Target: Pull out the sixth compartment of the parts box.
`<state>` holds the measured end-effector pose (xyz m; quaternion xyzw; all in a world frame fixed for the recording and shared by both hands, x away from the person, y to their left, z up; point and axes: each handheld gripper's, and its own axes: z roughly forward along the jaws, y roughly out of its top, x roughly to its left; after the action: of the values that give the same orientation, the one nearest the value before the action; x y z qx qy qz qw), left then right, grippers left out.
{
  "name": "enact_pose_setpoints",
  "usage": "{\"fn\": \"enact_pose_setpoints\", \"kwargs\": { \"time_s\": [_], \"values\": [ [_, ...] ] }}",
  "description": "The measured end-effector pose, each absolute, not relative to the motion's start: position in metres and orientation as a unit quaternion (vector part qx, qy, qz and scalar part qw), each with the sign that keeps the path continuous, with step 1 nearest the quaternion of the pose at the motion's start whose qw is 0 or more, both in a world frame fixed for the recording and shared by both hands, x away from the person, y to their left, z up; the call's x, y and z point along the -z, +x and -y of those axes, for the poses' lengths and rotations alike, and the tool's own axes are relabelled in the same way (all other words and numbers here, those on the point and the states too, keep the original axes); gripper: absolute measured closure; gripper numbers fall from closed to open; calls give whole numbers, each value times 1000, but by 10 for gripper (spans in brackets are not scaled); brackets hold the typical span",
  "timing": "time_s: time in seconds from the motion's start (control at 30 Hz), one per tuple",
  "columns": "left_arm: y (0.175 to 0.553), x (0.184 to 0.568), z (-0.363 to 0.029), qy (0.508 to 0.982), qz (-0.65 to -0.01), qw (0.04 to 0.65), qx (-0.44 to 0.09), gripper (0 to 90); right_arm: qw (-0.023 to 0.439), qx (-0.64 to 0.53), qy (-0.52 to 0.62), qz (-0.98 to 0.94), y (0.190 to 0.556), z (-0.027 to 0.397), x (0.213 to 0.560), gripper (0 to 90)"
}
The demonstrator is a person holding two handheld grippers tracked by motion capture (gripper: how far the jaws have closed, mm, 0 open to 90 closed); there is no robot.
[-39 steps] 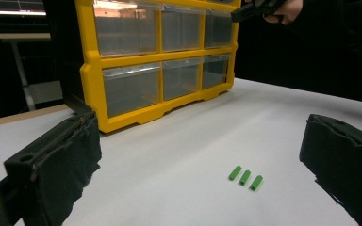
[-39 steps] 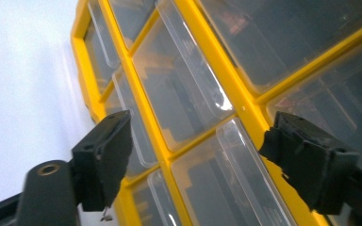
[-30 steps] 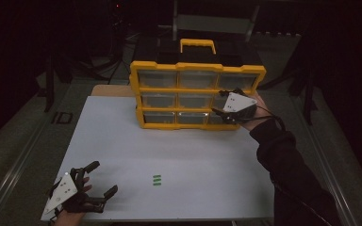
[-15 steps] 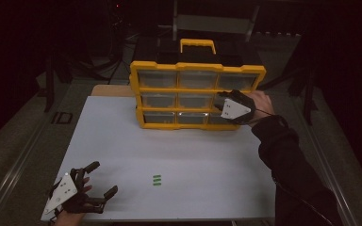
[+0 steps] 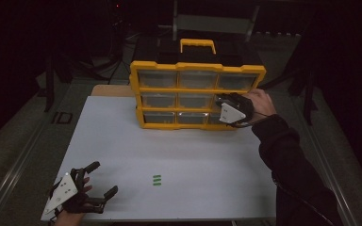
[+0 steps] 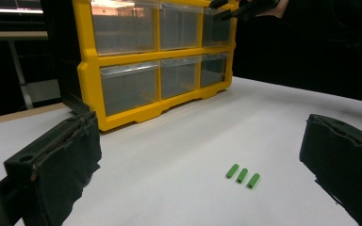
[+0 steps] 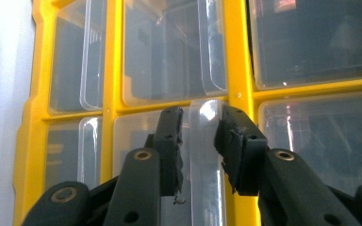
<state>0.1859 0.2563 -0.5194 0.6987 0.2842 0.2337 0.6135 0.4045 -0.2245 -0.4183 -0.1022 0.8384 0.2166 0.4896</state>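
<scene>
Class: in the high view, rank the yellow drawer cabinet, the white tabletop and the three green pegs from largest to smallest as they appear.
1. White tabletop
2. Yellow drawer cabinet
3. Three green pegs, far the smallest; alike among themselves.

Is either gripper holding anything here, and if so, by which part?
The right gripper has its jaws around a clear drawer's pull tab on the yellow organizer; contact cannot be confirmed. The left gripper is open, holding nothing.

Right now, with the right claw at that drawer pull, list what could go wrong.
1. The right claw brackets only the thin clear plastic drawer pull; it may slip off when pulled.
2. The yellow plastic organiser with clear drawers stands unbraced on the white table, while the left claw sits far off; it could slide or tip.
3. A sliding organiser might scatter the three small green cylinders.
</scene>
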Motion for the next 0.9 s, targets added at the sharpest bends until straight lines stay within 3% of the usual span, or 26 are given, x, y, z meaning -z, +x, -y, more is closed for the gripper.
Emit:
{"fn": "enact_pose_setpoints", "kwargs": {
  "time_s": [0.17,0.9],
  "values": [
    [186,519,-256,699,-284,613,-234,0,488,-214,-99,-840,406,223,416,748],
    [186,519,-256,699,-284,613,-234,0,452,-207,-90,-863,401,220,403,754]
  ]
}}
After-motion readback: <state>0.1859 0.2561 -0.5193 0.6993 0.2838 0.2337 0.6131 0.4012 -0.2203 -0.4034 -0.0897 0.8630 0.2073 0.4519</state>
